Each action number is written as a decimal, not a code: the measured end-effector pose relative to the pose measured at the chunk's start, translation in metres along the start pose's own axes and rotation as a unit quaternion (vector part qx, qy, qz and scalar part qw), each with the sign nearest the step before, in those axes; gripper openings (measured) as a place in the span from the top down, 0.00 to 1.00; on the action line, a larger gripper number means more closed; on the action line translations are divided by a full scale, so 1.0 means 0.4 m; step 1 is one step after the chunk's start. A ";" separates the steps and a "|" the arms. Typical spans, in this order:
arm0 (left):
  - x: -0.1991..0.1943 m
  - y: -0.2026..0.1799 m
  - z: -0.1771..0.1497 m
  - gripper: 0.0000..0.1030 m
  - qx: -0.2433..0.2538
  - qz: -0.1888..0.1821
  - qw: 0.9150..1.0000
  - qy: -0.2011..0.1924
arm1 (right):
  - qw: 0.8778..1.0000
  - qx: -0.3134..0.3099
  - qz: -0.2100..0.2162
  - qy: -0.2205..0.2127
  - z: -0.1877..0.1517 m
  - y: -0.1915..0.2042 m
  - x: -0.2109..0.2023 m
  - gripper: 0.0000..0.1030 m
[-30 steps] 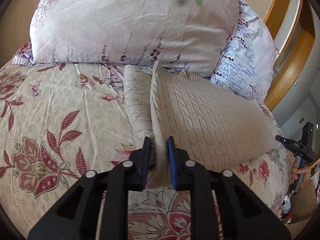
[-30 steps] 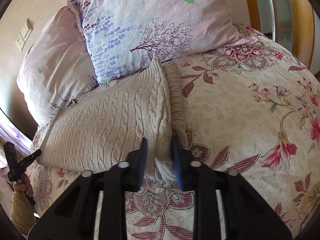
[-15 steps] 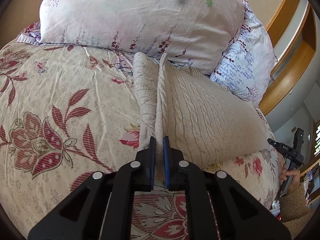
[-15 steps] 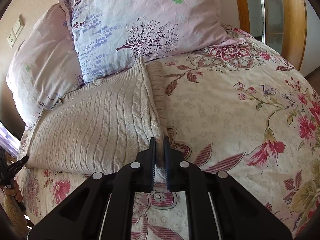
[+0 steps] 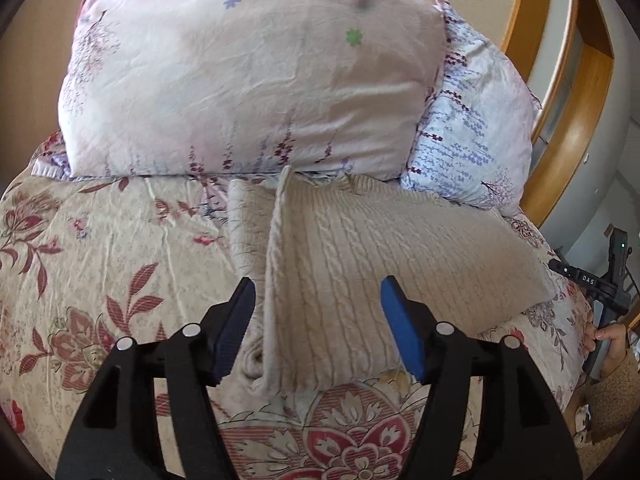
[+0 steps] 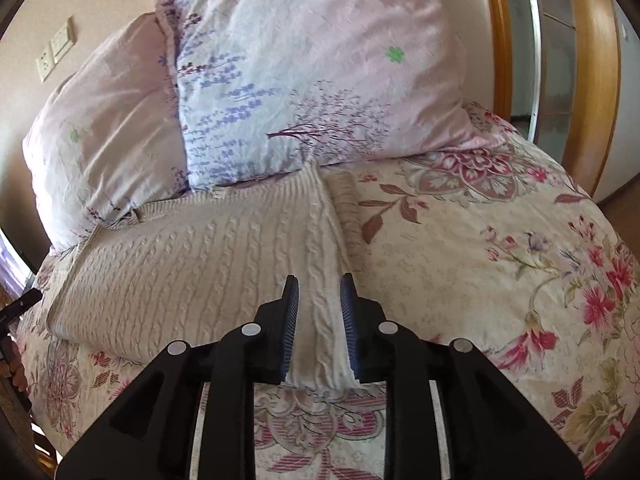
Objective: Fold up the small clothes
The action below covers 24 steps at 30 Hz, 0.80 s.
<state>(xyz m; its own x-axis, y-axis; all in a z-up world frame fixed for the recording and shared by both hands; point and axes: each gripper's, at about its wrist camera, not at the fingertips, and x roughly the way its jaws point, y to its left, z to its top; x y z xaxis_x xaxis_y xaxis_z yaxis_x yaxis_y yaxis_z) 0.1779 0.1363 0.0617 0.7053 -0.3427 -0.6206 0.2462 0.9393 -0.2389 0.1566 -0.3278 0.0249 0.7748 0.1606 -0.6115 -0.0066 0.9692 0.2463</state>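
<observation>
Both grippers, clamped on the sweater's near hem a sec ago, have let go. My left gripper (image 5: 318, 322) now stands wide and is opening further, pads clear of the knit, w/ the sweater (image 5: 360, 264) lying slack between them. My right gripper (image 6: 319, 330) is opening too; its pads (image 6: 290, 328) stand just apart at either side of the folded right edge, and I can't tell if they brush it. Cream cable-knit sweater lies folded on the bed (image 6: 460, 248), sleeves tucked in along both sides, collar end touching the pillows (image 5: 248, 76) at the head edge, hem toward me. At the bed's right edge, seen from my left cam, a hand (image 5: 610, 338) holds the other gripper's handle.
</observation>
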 end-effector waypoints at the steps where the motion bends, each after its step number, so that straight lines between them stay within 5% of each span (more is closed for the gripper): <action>1: 0.012 -0.017 0.002 0.36 0.010 -0.002 1.000 0.006 | 1.000 -0.010 0.006 0.006 0.002 0.017 0.010 0.78; 3: 0.040 -0.041 0.001 0.34 0.025 0.004 1.000 0.016 | 0.999 -0.028 0.014 0.023 0.004 0.047 0.035 0.71; 5: 0.070 -0.050 -0.004 0.34 0.032 0.014 0.999 0.034 | 0.998 -0.038 0.014 0.038 0.000 0.069 0.057 0.52; 8: 0.112 -0.041 -0.019 0.34 0.033 0.035 0.997 0.065 | 0.997 -0.056 -0.004 0.058 -0.013 0.090 0.084 0.43; 10: 0.126 -0.030 -0.028 0.34 0.029 0.038 0.996 0.075 | 0.993 -0.068 -0.022 0.093 -0.033 0.089 0.115 0.41; 17: 0.112 -0.023 -0.031 0.34 0.027 0.027 0.996 0.079 | 0.991 -0.095 -0.029 0.095 -0.048 0.093 0.103 0.40; 24: 0.061 0.075 0.031 0.26 -0.063 -0.005 0.997 0.047 | 0.996 -0.045 0.000 0.077 0.027 0.084 0.096 0.30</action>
<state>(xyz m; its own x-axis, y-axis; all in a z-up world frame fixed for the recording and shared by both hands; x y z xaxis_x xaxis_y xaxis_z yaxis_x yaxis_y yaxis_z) 0.2107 0.1564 0.0486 0.6371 -0.3574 -0.6829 0.1637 0.9285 -0.3333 0.1929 -0.2910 0.0180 0.6685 0.1800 -0.7216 -0.0676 0.9810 0.1821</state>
